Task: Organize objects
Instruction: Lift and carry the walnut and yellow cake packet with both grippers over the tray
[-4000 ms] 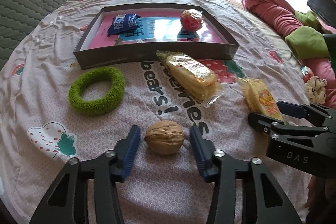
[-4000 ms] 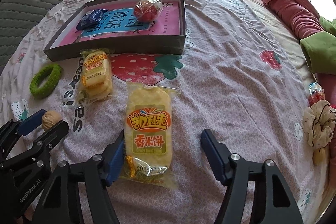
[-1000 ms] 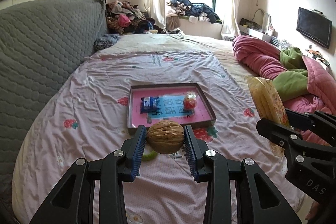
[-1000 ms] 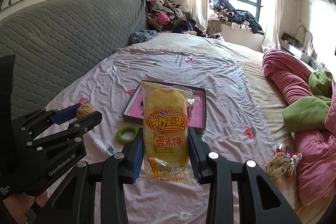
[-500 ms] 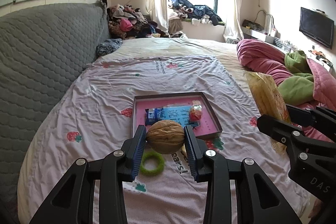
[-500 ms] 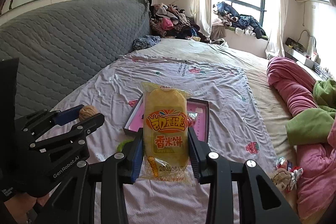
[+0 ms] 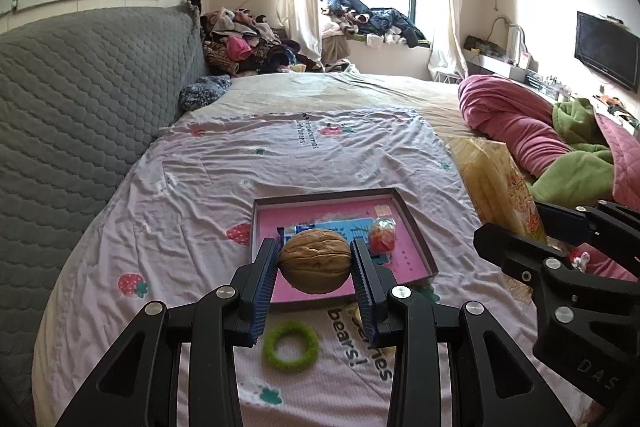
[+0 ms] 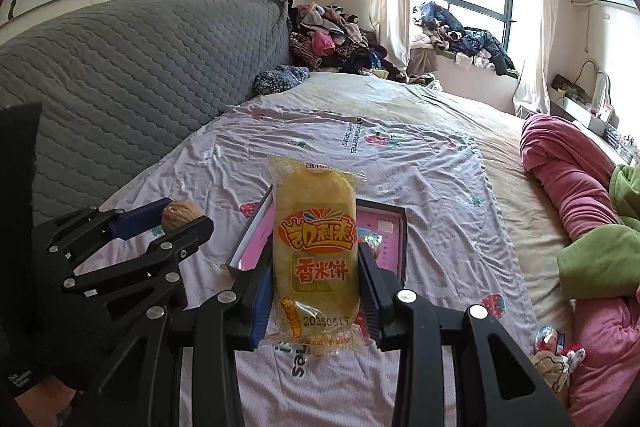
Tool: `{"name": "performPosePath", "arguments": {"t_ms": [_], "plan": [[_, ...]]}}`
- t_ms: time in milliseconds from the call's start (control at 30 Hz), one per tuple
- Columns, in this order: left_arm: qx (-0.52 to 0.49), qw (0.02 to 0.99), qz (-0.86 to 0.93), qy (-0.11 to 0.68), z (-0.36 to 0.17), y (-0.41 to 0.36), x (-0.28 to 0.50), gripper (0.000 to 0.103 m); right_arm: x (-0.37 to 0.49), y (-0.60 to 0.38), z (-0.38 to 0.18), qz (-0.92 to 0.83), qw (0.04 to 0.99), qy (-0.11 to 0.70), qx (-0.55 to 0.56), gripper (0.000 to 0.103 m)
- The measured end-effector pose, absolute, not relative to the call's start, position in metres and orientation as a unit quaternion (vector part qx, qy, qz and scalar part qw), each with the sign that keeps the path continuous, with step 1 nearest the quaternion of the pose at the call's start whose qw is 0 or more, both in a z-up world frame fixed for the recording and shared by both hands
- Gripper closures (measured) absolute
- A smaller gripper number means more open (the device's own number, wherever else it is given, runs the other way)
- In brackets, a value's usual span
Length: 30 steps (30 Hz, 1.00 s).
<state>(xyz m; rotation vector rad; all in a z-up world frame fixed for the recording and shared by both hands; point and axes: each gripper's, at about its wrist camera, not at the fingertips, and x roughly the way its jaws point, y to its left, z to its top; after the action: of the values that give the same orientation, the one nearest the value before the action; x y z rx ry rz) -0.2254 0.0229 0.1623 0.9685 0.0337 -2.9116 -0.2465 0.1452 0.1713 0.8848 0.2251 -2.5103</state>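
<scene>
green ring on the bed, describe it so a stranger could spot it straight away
On the pink strawberry-print sheet, look just in front of the shallow tray with the pink floor. The green ring lies flat there, the only fuzzy, lime-green loop with an open centre.

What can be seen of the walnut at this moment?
The walnut is whole, tan-brown, with a wrinkled, hard-looking shell and a seam running across its middle. It sits lengthwise between the two blue ribbed pads of the left gripper, which pinch it at either end. It is held in the air, touching only the pads. In the left wrist view it overlaps the pink-lined tray behind.
</scene>
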Motion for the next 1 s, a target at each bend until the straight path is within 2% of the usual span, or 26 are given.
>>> {"name": "performPosePath", "arguments": {"t_ms": [567, 1000], "plan": [[0.296, 0.048, -0.954, 0.012, 0.157, 0.0, -0.309, 0.065, -0.319, 0.122, 0.166, -0.918, 0.255, 0.066, 0.298, 0.064], [0.304, 0.055, -0.951, 0.019, 0.089, -0.025, -0.353, 0.065, -0.346, 0.11, 0.136, -0.93, 0.238, 0.068, 0.27, 0.064]]}}
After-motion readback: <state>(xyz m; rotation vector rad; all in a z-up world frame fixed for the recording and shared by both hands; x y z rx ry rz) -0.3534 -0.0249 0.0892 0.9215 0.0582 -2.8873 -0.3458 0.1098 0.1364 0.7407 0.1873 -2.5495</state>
